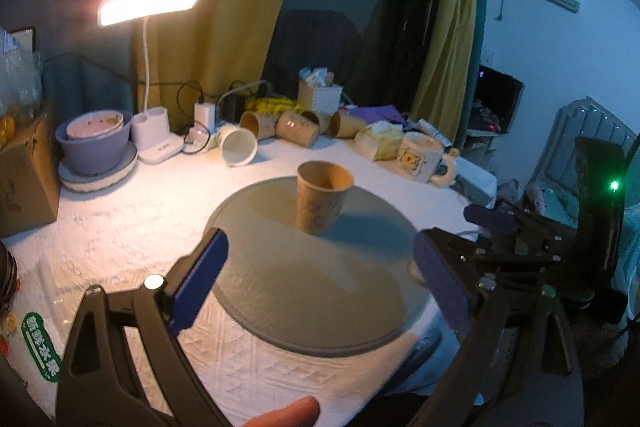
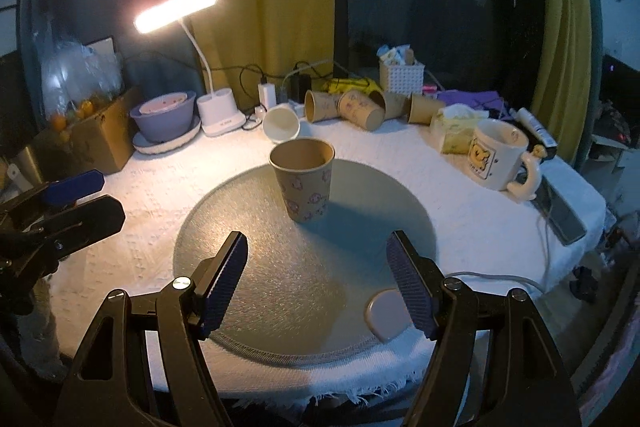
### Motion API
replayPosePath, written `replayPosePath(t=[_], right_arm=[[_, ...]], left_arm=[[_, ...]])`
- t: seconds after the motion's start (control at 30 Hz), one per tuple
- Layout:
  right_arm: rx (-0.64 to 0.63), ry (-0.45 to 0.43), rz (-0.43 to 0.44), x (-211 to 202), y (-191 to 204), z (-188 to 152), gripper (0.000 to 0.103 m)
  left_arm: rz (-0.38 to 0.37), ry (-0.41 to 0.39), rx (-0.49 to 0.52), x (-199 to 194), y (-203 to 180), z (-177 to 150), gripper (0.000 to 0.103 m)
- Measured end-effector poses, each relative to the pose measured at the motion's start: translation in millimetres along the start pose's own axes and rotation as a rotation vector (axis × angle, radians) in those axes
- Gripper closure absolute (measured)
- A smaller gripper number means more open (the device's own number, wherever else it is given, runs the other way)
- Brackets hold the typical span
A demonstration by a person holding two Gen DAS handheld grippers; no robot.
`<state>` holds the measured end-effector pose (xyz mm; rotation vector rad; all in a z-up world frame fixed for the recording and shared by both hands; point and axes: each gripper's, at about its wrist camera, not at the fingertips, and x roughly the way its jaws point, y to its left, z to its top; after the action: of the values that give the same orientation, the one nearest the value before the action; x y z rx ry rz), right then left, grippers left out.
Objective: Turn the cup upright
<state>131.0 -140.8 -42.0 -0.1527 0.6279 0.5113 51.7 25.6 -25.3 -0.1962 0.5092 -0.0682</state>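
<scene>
A brown paper cup (image 1: 322,197) with a purple print stands upright, mouth up, on the far part of a round grey mat (image 1: 320,279). It also shows in the right wrist view (image 2: 304,179) on the same mat (image 2: 280,287). My left gripper (image 1: 320,279) is open and empty, short of the cup. My right gripper (image 2: 316,275) is open and empty, also short of the cup. The right gripper shows at the right edge of the left wrist view (image 1: 504,223). The left gripper shows at the left edge of the right wrist view (image 2: 72,195).
Several paper cups (image 2: 356,107) and a white cup (image 2: 282,125) lie on their sides at the table's back. A duck mug (image 2: 498,155), tissue pack (image 2: 456,129), lit desk lamp (image 2: 176,9), purple bowl (image 2: 164,119), cardboard box (image 2: 92,139) and cables stand around. A small disc (image 2: 386,313) lies on the mat.
</scene>
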Motion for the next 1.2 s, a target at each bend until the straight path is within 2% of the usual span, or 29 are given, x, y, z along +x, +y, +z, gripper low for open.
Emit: replayPosePath(t=[0.47,1.2], right_arm=[[0.006,-0.107,-0.042,-60.4,7.9,14.7,0.028],[0.017,-0.259,-0.051,-133.3,18.6,40.0,0.028]], left_arm=[[-0.011,-0.104,0.034,-44.8,-20.3,24.6,0.008],[0.055,-0.251,0.097,-99.8,-34.0,48.9,0.008]])
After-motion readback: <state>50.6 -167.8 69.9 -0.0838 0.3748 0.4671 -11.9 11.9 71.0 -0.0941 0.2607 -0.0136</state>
